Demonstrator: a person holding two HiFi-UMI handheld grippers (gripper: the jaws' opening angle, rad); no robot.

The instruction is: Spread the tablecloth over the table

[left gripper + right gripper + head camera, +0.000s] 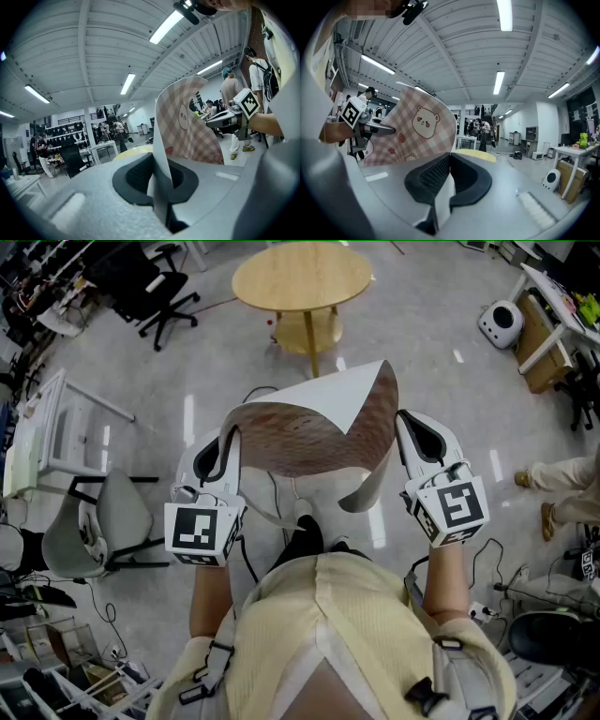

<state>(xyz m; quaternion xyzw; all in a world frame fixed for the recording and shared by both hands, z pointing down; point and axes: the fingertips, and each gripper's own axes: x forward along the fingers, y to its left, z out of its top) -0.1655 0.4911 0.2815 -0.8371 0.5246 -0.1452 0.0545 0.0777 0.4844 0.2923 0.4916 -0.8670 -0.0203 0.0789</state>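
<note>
A pink checked tablecloth (314, 432) with bear prints and a white underside hangs curled in the air between my two grippers, in front of my chest. My left gripper (228, 442) is shut on the tablecloth's left edge, which shows as a white strip (159, 173) pinched between the black pads. On the other side, my right gripper (405, 432) is shut on the cloth's right edge (440, 194). Across the floor ahead stands the round wooden table (302, 279), bare, with a lower shelf. Both grippers point roughly level toward it.
A grey chair (98, 526) and a white frame table (52, 432) stand at my left. Black office chairs (155, 287) are at the far left. A white round device (502, 322) and a person's legs (562, 486) are at the right. Cables lie on the floor.
</note>
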